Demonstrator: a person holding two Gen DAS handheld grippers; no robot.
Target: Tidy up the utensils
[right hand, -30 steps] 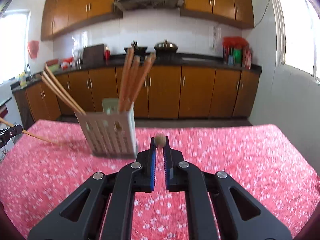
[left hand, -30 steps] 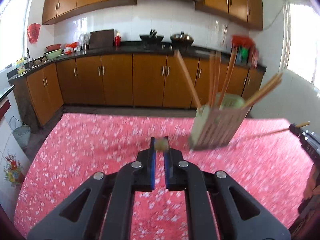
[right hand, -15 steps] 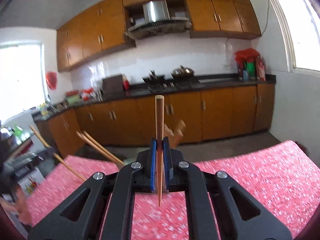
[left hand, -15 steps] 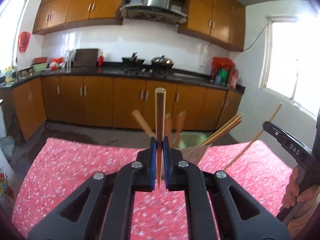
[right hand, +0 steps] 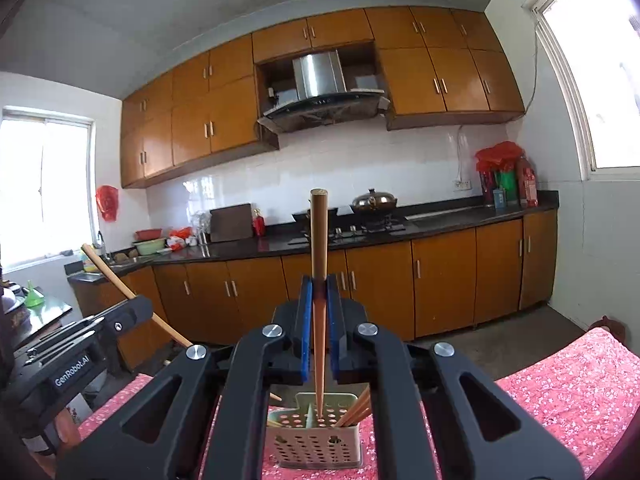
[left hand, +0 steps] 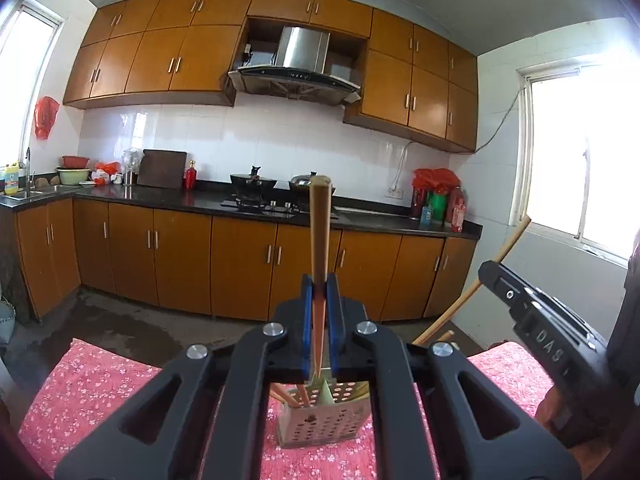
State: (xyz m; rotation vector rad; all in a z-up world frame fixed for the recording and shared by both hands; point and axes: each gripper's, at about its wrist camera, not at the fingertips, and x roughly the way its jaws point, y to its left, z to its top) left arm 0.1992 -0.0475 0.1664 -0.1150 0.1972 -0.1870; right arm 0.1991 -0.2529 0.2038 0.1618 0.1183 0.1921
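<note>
The left gripper (left hand: 319, 286) is seen clamped on 1 upright chopstick (left hand: 319, 240), whose lower tip hangs above the perforated holder (left hand: 320, 428) directly beneath the fingers, on the red floral cloth (left hand: 100, 392). The right gripper (right hand: 319, 286) is likewise closed on 1 vertical chopstick (right hand: 319, 280), its tip entering the holder's (right hand: 316, 444) middle compartment, with other chopsticks (right hand: 356, 410) leaning just right of it.

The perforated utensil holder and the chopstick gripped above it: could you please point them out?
Perforated utensil holder (right hand: 314, 446), right wrist view, front wall.
Chopstick (right hand: 319, 240), right wrist view, upper shaft.
</note>
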